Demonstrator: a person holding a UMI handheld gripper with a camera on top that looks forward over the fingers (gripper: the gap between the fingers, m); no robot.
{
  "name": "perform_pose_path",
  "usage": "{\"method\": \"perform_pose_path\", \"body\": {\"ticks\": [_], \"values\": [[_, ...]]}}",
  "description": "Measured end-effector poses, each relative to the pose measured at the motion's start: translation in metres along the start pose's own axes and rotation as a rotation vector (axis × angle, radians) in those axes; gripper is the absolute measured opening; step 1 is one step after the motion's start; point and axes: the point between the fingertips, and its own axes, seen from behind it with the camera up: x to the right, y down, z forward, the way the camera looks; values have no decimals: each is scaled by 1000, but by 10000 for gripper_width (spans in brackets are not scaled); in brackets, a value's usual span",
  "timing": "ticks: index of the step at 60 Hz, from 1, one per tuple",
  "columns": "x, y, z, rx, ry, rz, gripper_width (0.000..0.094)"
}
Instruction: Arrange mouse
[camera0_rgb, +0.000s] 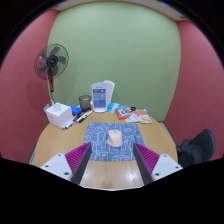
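A pale pink mouse (114, 138) lies on a blue patterned mouse mat (111, 139) on the wooden table (110, 172). My gripper (112, 158) is open and empty, held above the table's near side. Its two magenta-padded fingers (76, 155) stand wide apart, one at each side of the mat. The mouse is just ahead of the fingers, between their lines, with wide gaps at both sides.
A white jug-like container (101, 95), a dark cup (84, 102), a white box (59, 115) and colourful papers (133, 115) stand at the table's far end. A standing fan (51, 62) is at the left. A dark chair (199, 148) is at the right.
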Motion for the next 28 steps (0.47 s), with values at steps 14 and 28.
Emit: {"method": "perform_pose_path", "body": {"ticks": [14,28], "values": [[-10,22,-94,13,35,-12,839],[-13,22,-136,51,49,-31,838]]}}
